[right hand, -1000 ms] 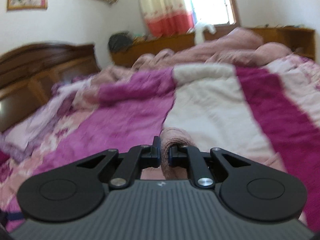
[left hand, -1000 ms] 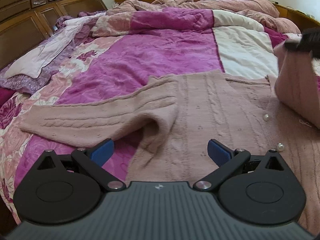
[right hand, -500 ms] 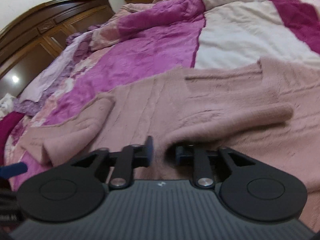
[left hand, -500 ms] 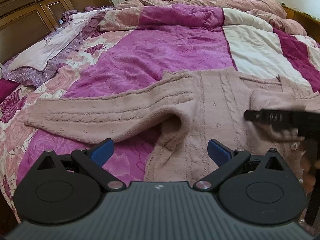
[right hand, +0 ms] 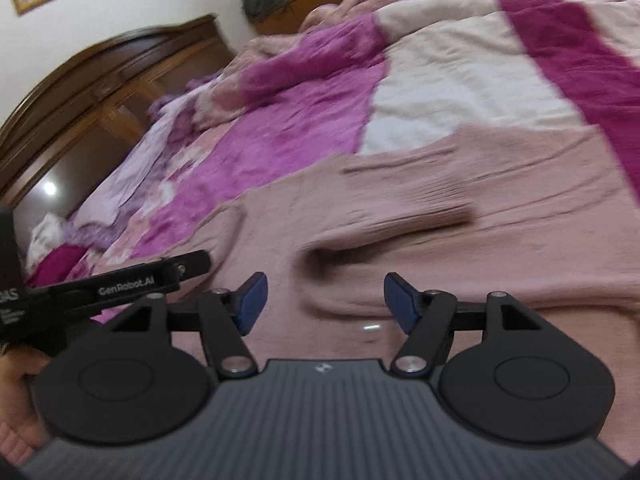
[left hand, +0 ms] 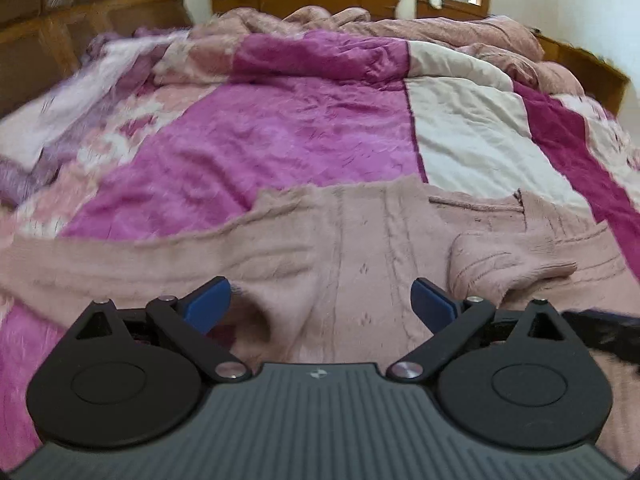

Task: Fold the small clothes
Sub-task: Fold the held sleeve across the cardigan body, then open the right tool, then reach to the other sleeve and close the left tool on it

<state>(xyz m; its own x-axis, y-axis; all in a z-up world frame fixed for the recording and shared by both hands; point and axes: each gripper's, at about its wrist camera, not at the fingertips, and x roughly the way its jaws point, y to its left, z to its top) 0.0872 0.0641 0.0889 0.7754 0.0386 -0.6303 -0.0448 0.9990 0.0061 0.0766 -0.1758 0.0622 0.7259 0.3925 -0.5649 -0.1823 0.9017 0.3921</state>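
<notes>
A dusty-pink knitted cardigan [left hand: 360,240] lies flat on the bed, and it also shows in the right wrist view [right hand: 460,240]. Its left sleeve [left hand: 120,264] stretches out to the left. Its right sleeve [left hand: 508,264] lies folded across the body; in the right wrist view it is a blurred band [right hand: 400,216]. My left gripper [left hand: 322,304] is open and empty, low over the cardigan's lower left part. My right gripper [right hand: 324,300] is open and empty just above the cardigan's body. The left gripper's black body [right hand: 120,280] shows at the left of the right wrist view.
A magenta, pink and cream patchwork quilt [left hand: 300,140] covers the bed. A dark wooden headboard [left hand: 60,32] stands at the left and a bunched pink blanket [left hand: 420,28] lies at the far end. A wooden cabinet [left hand: 320,0] runs behind.
My right gripper has opened and let go of the right sleeve, which now lies folded over the cardigan's body. The right gripper has drawn back. The left gripper stayed open and shifted slightly.
</notes>
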